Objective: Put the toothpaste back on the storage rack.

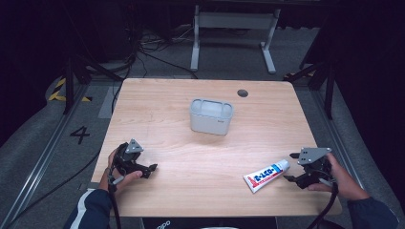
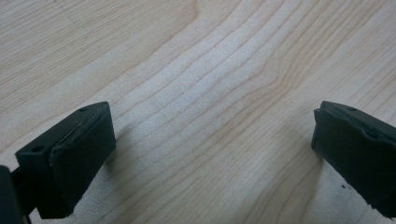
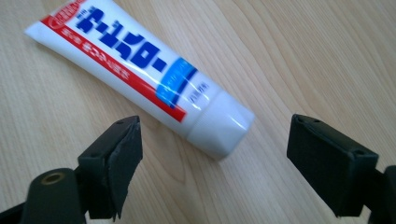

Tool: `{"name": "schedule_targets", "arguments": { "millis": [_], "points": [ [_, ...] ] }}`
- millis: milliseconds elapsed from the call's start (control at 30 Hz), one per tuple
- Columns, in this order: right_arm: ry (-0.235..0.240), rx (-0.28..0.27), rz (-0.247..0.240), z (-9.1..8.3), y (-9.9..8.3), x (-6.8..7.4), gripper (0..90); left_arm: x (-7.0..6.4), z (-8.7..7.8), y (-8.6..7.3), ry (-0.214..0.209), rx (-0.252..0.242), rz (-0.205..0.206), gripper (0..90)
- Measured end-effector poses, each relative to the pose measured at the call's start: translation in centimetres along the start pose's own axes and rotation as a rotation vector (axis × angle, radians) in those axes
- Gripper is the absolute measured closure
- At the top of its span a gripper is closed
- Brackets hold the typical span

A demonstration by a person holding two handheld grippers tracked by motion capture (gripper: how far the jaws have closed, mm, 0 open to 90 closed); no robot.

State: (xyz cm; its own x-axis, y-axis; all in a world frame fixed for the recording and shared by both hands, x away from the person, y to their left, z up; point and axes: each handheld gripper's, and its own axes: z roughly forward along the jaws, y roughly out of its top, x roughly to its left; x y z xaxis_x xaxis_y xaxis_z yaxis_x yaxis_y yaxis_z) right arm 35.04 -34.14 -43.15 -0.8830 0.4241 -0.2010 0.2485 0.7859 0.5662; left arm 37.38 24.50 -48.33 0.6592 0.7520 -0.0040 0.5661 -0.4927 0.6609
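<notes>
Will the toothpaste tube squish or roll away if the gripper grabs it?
The toothpaste tube looks soft-walled, so it would probably dent under a squeeze. Its far end is flat, so it seems unlikely to roll. Its glossy skin might slip a little. The right hand-held gripper is open, with the cap end just ahead of its jaws.

Bare wood lies between the jaws of the left gripper (image 1: 152,168), which stand wide apart, and nothing sits near them on the table (image 1: 157,124). From there a broad open stretch runs across the near middle of the table to the toothpaste tube (image 1: 266,175), which lies flat just beside the right gripper (image 1: 289,178). That gripper's jaws stand spread, with the tube's cap end (image 3: 219,128) just ahead of the gap and bare wood on either side. The only upright obstacle is the grey container (image 1: 211,116), well apart from both grippers toward the far middle, with free table all round it.
</notes>
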Motion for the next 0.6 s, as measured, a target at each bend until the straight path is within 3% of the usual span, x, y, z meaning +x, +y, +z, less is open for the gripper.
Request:
{"name": "schedule_targets", "arguments": {
  "millis": [133, 167, 600],
  "points": [
    [0.031, 0.017, -0.052, 0.4, 1.2, 0.5, 19.9, 0.0, 0.0, 0.0, 0.001, 0.000, 0.000, 0.1],
    [0.044, 0.030, -0.085, 0.6, 1.8, 0.8, 20.1, 0.0, 0.0, 0.0, 0.001, 0.000, 0.001, 0.1],
    [0.133, 0.114, -0.208, 2.5, 4.7, 2.0, 20.6, 0.0, 0.0, 0.0, 0.002, -0.001, -0.003, 0.1]
  ]
}}
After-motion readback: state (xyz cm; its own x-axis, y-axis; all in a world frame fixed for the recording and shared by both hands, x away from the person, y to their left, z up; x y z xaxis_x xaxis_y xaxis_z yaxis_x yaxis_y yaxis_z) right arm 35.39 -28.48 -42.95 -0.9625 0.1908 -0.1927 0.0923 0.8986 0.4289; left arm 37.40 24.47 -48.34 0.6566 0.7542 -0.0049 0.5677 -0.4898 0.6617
